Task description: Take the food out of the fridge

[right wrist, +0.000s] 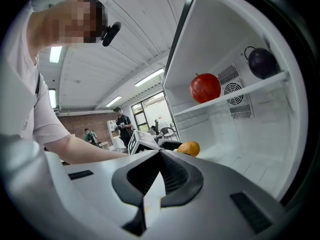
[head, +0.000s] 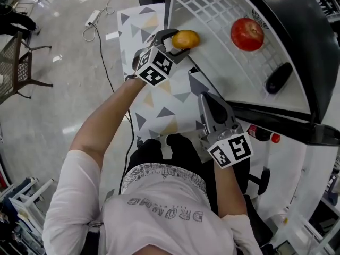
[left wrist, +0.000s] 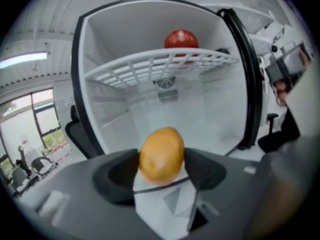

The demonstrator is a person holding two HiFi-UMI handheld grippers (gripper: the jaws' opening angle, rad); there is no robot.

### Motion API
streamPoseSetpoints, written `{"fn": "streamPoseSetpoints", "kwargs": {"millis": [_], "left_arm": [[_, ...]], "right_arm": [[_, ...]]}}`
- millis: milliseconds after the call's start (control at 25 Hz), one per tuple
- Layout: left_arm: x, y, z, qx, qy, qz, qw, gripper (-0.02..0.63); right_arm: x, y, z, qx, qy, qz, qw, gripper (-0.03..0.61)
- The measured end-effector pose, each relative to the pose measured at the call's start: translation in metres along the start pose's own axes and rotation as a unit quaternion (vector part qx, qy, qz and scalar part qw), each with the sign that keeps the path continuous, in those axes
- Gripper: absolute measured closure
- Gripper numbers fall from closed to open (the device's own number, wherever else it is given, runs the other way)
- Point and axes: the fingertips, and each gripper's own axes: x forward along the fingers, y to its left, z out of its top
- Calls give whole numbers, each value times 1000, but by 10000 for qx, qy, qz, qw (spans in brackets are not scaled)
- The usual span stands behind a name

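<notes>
While the right gripper (right wrist: 160, 156), at lower centre of the head view, has its jaws pressed together on nothing, the left gripper (head: 175, 43) above it pinches the orange (left wrist: 161, 154) at the fridge's (head: 297, 47) open front. The orange is round and smooth (only its sides are caught), so a quick pull could squirt it loose. The apple (head: 247, 34) and a dark fruit (head: 278, 77) wait on the shelf (head: 212, 9), upper right.

**Left tongs clamped, right tongs closed**

The left tongs (head: 178, 41) are held forward on an outstretched left arm (head: 103, 124), the jaws pressed on either side of an orange fruit (head: 187, 39). The right tongs (head: 205, 99) are held nearer the body, the jaws brought together with nothing between them, on a bent right forearm (head: 229, 190).
</notes>
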Motion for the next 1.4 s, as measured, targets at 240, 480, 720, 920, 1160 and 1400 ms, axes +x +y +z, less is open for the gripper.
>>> {"fn": "streamPoseSetpoints", "kwargs": {"millis": [240,480,720,920,1160,1400], "left_arm": [[-37,-3,20,-95,-152,73,9998,319],[-72,-11,41,-212,-306,135,9992,319],[-107,-21,54,-427,-394,206,9981,319],[-136,-34,72,-490,-597,220,9968,319],[-166,-45,91,-635,-787,295,9944,319],[-194,-50,97,-921,-912,398,9908,319]], "right_arm": [[-8,7,17,-19,-80,-28,10000,583],[-15,12,35,-55,-211,-51,9997,583],[-23,14,45,-84,-260,-129,9995,583],[-34,17,57,-168,-338,-155,9992,583],[-50,22,74,-219,-470,-216,9984,583],[-63,26,81,-381,-539,-312,9973,583]]}}
